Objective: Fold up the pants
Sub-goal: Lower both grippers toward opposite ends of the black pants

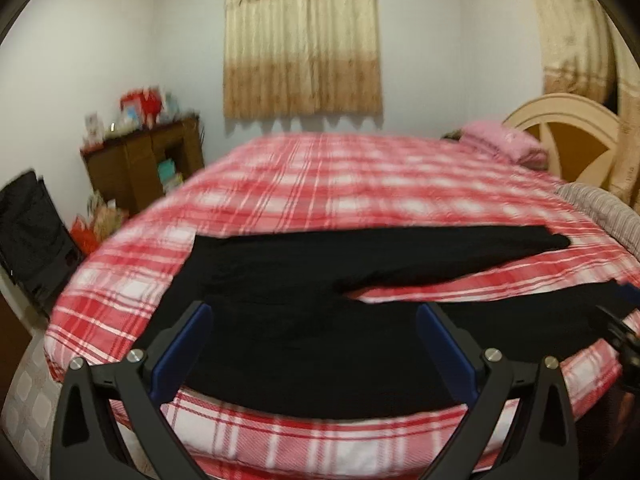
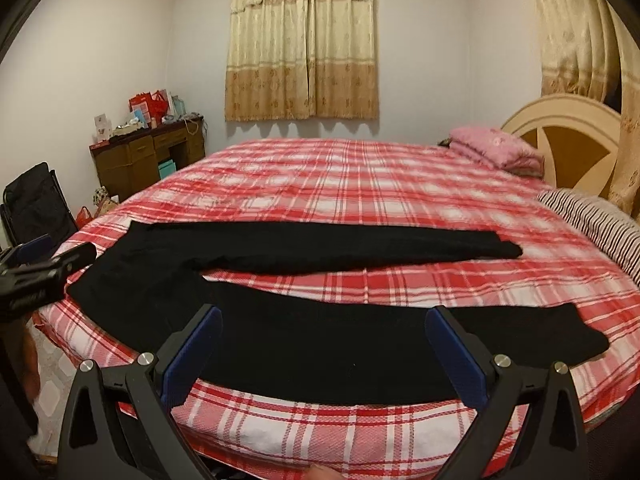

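Jaws apart, seemingly above pants (image 2: 320, 344)

1. No text, label, brand or number can be read in either view.
2. Faint pale marks are seen on the left gripper (image 2: 40, 276) body in the right wrist view; they are too blurred to be made out.
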### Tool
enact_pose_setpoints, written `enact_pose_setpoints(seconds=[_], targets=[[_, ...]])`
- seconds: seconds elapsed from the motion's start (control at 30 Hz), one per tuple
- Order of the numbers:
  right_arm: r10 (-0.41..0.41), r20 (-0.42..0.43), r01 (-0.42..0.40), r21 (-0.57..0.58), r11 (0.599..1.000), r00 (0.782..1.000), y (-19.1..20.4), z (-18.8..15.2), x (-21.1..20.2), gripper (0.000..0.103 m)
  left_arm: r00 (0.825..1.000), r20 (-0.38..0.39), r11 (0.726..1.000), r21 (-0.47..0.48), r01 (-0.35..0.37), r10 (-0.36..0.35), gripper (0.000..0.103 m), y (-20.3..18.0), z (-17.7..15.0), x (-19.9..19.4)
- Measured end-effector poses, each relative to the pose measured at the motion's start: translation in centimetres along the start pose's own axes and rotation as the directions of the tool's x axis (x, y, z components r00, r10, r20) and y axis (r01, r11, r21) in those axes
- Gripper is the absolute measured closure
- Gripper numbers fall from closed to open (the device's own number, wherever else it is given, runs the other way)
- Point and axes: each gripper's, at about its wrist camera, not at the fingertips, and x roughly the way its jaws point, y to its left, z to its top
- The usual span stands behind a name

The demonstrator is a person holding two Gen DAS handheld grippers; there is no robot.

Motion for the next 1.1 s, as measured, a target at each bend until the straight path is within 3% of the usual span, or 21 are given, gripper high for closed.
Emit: enact_pose_setpoints(seconds=[0.23,0.5,0.57,0.67,0.77,0.9,1.07,1.1], targets=[[-0.013,-0.081,0.014,0.007,1.0,0.997,-1.2,-0.9,4.0,0.001,0.991,-0.085,0.994,0.049,-0.102,0.106,0.0,4.9,2.6,7.5],[-0.027,-0.084,0.03,0.027,0.999,0.996,-2.4,-0.9,6.9,0.001,0.971,-0.161,0.984,0.051,-0.168,0.175,0.0,12.4,6.3,15.2],[-0.019,-0.081,0.021,0.027,0.999,0.997,-2.4,-0.7,7.5,0.001,0.969,-0.193,0.988,0.032,-0.153,0.156,0.003,13.9,6.9,17.1],[0.0,-0.079,0.001,0.018,1.0,0.997,-2.2,-0.5,8.4,0.001,0.965,-0.24,0.994,-0.011,-0.108,0.102,0.016,15.6,7.2,19.3],[0.007,-0.089,-0.006,0.012,1.0,0.996,-2.0,-0.5,9.4,0.001,0.961,-0.27,0.996,-0.044,-0.074,0.059,0.016,16.6,7.1,21.0],[0.016,-0.119,-0.014,0.013,1.0,0.993,-1.8,-0.8,10.5,0.001,0.949,-0.313,0.998,-0.042,-0.049,0.033,0.028,17.1,7.2,23.4],[0.009,-0.145,-0.007,0.013,1.0,0.989,-1.8,-1.1,11.5,0.001,0.932,-0.361,1.0,-0.014,-0.023,0.016,0.028,16.9,7.1,26.0],[0.008,-0.148,-0.005,0.016,1.0,0.989,-1.9,-1.1,11.6,0.001,0.93,-0.367,1.0,-0.011,-0.016,0.011,0.036,16.8,7.1,26.4]])
